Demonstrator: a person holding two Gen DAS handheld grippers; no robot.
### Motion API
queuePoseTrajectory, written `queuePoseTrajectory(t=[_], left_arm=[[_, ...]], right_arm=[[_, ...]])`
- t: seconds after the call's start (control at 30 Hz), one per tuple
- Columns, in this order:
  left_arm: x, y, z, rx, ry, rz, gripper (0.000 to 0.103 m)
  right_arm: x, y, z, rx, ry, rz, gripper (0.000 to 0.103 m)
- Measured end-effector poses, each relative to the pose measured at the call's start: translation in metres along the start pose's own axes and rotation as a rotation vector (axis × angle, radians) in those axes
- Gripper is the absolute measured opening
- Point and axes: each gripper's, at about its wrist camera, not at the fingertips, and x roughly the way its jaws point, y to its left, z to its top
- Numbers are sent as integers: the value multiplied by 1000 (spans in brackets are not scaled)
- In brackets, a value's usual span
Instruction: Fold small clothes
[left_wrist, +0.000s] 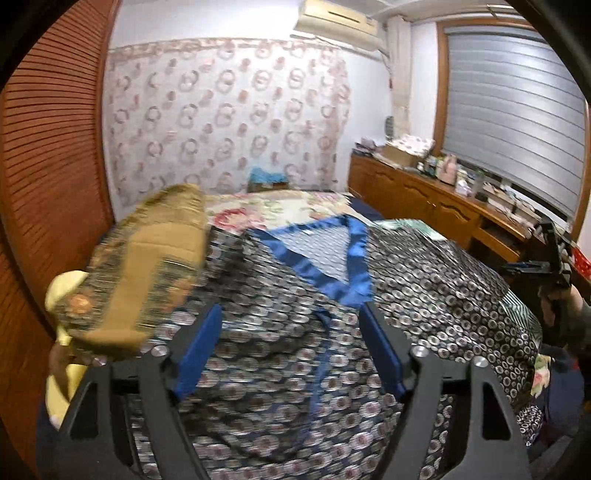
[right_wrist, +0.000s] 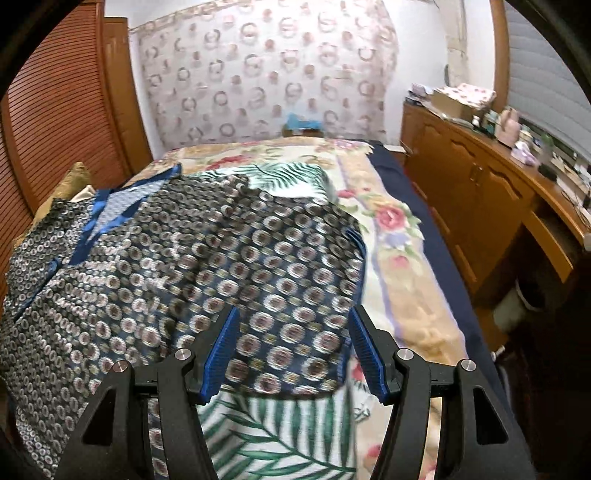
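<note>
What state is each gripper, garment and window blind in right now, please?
Left gripper: open, nothing between its blue pads.
Right gripper: open, above the cloth, gripping nothing.
Dark blue circle-patterned top with satin collar: spread on the bed, rumpled, not folded.
White cloth with green leaf print: lying flat, partly under the top.
Grey window blind: lowered.

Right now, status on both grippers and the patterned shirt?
Left gripper open, nothing held. Right gripper open, nothing held. Patterned shirt spread on the bed, blue collar up. Gold cushion crowds its left edge.
</note>
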Motion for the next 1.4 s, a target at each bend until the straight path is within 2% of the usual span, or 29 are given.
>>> queuePoseTrajectory(t=[0.13, 0.27, 0.53, 0.7, 0.93, 1.1, 1.23, 1.4], left_arm=[[23, -28, -6, 27, 54, -36, 80], [50, -60, -13, 53, 117, -70, 80], [79, -105, -10, 86, 136, -108, 80], [102, -123, -7, 117, 199, -100, 80], [127, -126, -13, 117, 285, -66, 80], [139, -129, -15, 115, 338, -65, 80], [143, -134, -18, 151, 361, -50, 84], [144, -137, -19, 160, 376, -62, 96]], right_arm=[[16, 0, 10, 43, 44, -16, 63], [27, -10, 5, 88, 74, -1, 63], [32, -19, 6, 100, 99, 21, 63], [30, -17, 5, 82, 111, 23, 49], [28, -14, 5, 49, 105, -1, 35], [27, -15, 7, -1, 98, -41, 10], [25, -14, 10, -20, 87, -39, 6], [12, 1, 21, -53, 21, -45, 6]])
